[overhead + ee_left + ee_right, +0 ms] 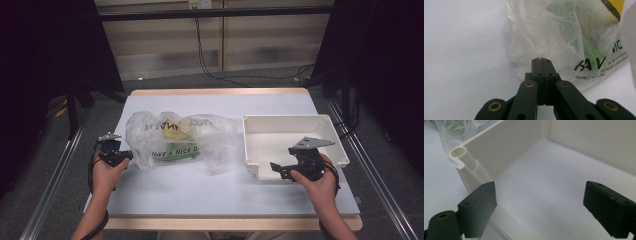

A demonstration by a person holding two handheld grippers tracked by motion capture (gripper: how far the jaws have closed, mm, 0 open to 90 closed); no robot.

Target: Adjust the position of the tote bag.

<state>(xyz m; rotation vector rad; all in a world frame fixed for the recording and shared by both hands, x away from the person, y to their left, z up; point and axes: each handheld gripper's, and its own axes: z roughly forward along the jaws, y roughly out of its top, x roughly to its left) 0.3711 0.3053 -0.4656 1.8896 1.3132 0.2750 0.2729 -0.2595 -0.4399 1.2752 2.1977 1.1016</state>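
Note:
A crumpled clear plastic bag (175,137) with black lettering and yellow and green contents lies on the table, left of centre. My left gripper (125,156) is at the bag's lower left edge. In the left gripper view its jaws are pressed together at the tip (542,60), pinching the bag's (564,37) thin film. A white open bin (332,137) stands on the right with nothing in it. My right gripper (280,170) hovers open at its front left corner. Its left jaw sits by the front wall near the corner post (461,156). Its right jaw is over the bin floor (549,175).
The pale table top (200,192) has bare room in front of the bag and bin. Its wooden edge (220,92) runs along the back. Dark curtains stand at both sides, metal rails flank the table, and a cable (210,70) lies on the floor behind.

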